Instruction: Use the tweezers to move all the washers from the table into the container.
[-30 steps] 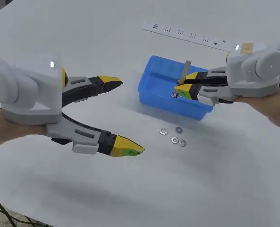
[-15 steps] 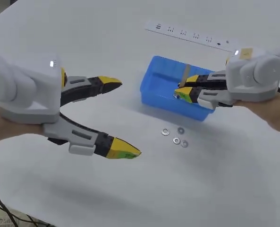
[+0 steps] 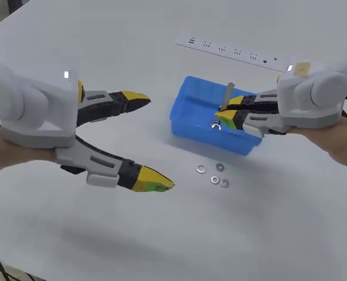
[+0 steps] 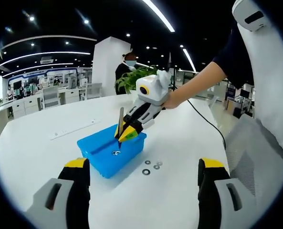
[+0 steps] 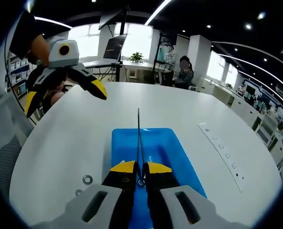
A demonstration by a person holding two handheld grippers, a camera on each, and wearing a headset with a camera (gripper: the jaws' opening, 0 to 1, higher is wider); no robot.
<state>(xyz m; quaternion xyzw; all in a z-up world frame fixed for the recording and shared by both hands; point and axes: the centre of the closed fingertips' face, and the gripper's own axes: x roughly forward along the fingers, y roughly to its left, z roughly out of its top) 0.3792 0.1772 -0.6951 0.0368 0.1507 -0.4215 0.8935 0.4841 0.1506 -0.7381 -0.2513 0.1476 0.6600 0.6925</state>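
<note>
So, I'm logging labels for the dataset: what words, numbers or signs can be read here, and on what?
No text here reads clearly.
Power strip: printed marks beside the sockets, too small to read.
Tan sticker on the housing of the right tongs: blurred, unreadable.

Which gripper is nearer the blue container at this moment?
Right. The right gripper, shut on the tweezers, hangs over the blue container; the left gripper, open, sits apart from it above the table.
</note>
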